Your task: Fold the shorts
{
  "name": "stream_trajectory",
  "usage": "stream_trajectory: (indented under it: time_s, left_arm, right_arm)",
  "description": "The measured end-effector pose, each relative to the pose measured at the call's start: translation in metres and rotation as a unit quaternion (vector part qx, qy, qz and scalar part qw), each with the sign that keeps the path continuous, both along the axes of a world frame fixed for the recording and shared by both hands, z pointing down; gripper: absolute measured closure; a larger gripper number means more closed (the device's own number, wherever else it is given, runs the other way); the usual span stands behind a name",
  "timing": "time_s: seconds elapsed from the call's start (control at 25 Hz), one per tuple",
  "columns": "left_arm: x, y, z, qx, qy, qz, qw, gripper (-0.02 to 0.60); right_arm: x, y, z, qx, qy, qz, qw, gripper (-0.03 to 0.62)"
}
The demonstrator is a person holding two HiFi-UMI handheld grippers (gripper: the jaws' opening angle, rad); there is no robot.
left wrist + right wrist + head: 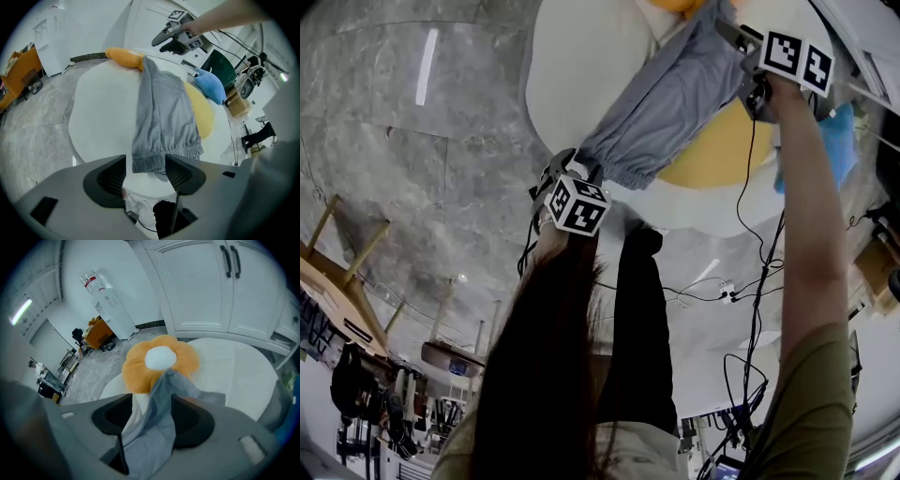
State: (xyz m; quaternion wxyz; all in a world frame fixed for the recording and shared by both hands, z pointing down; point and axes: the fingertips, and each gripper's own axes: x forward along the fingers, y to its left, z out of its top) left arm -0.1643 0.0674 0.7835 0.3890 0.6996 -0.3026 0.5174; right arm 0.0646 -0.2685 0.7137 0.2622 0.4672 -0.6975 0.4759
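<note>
The grey shorts (675,98) lie in a long strip across the round white table (103,112), partly over a yellow cushion (204,112). In the left gripper view their elastic edge (161,161) rests on the table just past my left gripper (145,171), whose jaws stand apart without pressing the cloth. The far end of the shorts (157,427) runs loosely between the wide-apart jaws of my right gripper (152,413), in front of an orange flower cushion (140,371). In the head view my left gripper (572,169) is at the near end and my right gripper (729,30) at the far end.
A blue plush toy (211,86) lies at the table's right side. White cabinets (211,282) stand behind the table. Cables (741,281) trail over the floor near the person's feet. Chairs and equipment stand to the right (248,79).
</note>
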Motion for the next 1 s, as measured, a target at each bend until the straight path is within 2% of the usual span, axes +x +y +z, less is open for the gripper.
stream_trajectory:
  time_s: [0.12, 0.28, 0.36, 0.44, 0.52, 0.64, 0.76, 0.92, 1.0]
  left_arm:
    - [-0.006, -0.001, -0.006, 0.002, 0.003, 0.013, 0.9999, 0.305]
    - [-0.005, 0.006, -0.011, 0.014, 0.007, 0.077, 0.9969, 0.287]
    - [0.0, 0.011, -0.011, 0.02, 0.013, 0.119, 0.9926, 0.279]
    - [0.005, 0.018, -0.011, 0.025, 0.019, 0.161, 0.9865, 0.275]
    - [0.008, 0.026, -0.01, 0.029, 0.022, 0.21, 0.977, 0.27]
    - [0.009, 0.035, -0.004, 0.041, 0.02, 0.296, 0.954, 0.264]
    - [0.013, 0.033, 0.007, 0.061, 0.014, 0.354, 0.9331, 0.255]
    - [0.014, 0.02, 0.015, 0.097, -0.003, 0.393, 0.9143, 0.235]
    - [0.016, 0.017, 0.016, 0.116, -0.009, 0.417, 0.9016, 0.212]
  right_arm:
    - [0.009, 0.06, 0.004, -0.016, -0.013, 0.011, 1.0, 0.345]
    - [0.004, 0.184, 0.028, -0.081, -0.027, 0.013, 0.996, 0.345]
    - [-0.009, 0.248, 0.041, -0.109, -0.018, -0.01, 0.994, 0.345]
    - [-0.031, 0.303, 0.049, -0.116, -0.006, -0.065, 0.991, 0.345]
    - [-0.061, 0.348, 0.053, -0.105, 0.006, -0.145, 0.984, 0.345]
    - [-0.101, 0.391, 0.055, -0.079, 0.026, -0.256, 0.963, 0.345]
    - [-0.121, 0.405, 0.061, -0.059, 0.032, -0.3, 0.952, 0.344]
    - [-0.133, 0.404, 0.07, -0.036, 0.061, -0.343, 0.937, 0.344]
    - [-0.135, 0.404, 0.075, -0.027, 0.082, -0.369, 0.926, 0.344]
